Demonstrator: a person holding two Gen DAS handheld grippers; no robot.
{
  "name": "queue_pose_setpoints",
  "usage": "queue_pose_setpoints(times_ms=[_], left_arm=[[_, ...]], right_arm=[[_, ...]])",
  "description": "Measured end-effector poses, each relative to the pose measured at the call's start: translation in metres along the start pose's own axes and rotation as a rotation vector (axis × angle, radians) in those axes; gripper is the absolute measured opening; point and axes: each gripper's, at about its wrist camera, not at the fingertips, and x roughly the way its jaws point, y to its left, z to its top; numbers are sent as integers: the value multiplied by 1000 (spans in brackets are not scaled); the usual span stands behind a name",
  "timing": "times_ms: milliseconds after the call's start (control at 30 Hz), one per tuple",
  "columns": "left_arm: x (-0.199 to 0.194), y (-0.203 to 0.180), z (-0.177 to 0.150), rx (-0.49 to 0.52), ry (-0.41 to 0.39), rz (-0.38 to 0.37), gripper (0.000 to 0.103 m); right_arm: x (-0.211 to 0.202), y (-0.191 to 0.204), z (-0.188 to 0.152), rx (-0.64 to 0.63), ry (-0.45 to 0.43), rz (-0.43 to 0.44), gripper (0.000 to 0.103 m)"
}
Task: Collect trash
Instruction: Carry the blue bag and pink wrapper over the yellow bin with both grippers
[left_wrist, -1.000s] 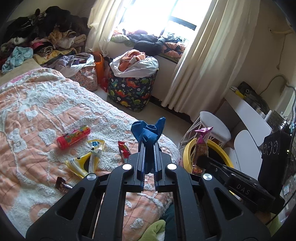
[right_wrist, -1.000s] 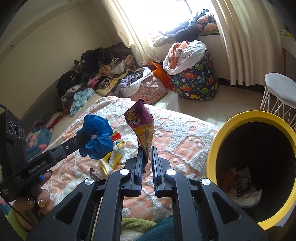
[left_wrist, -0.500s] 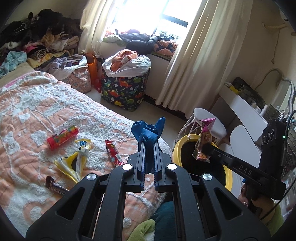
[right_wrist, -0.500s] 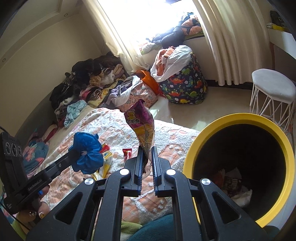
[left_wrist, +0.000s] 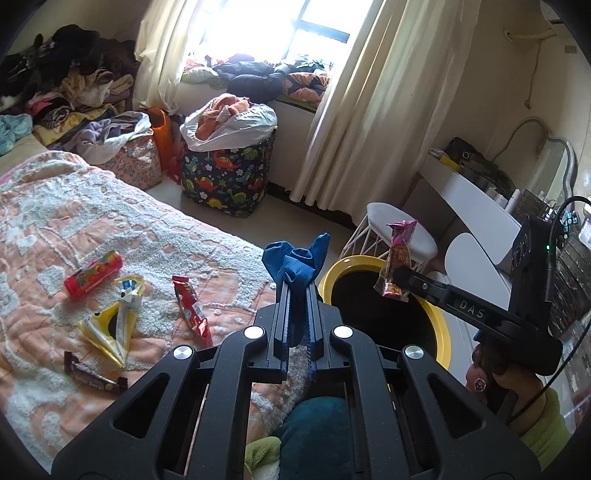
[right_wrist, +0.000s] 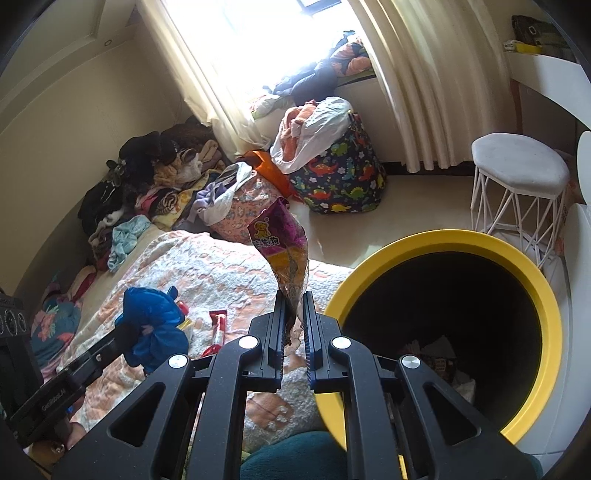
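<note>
We've swung both hands off the bed toward the yellow bin. Right gripper jaws are clamped on the purple snack bag, now by the rim; left gripper pinches blue wrapper. Drop comes next.

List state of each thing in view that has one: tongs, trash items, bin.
left tongs: shut on blue wrapper
right tongs: shut on purple snack bag, held upright
yellow bin: open, some trash at the bottom
red tube: lying on the bed
yellow wrapper: crumpled on the bed
red wrapper: flat on the bed
brown bar wrapper: on the bed
dinosaur hamper: overfull with clothes
</note>
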Motion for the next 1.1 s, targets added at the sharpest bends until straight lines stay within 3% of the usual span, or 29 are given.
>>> queue_pose_setpoints(times_ms=[1100], left_arm=[[44,-60,-23,135,93,-112,4]], right_arm=[[-4,-85,6,156,-21,-151,9]])
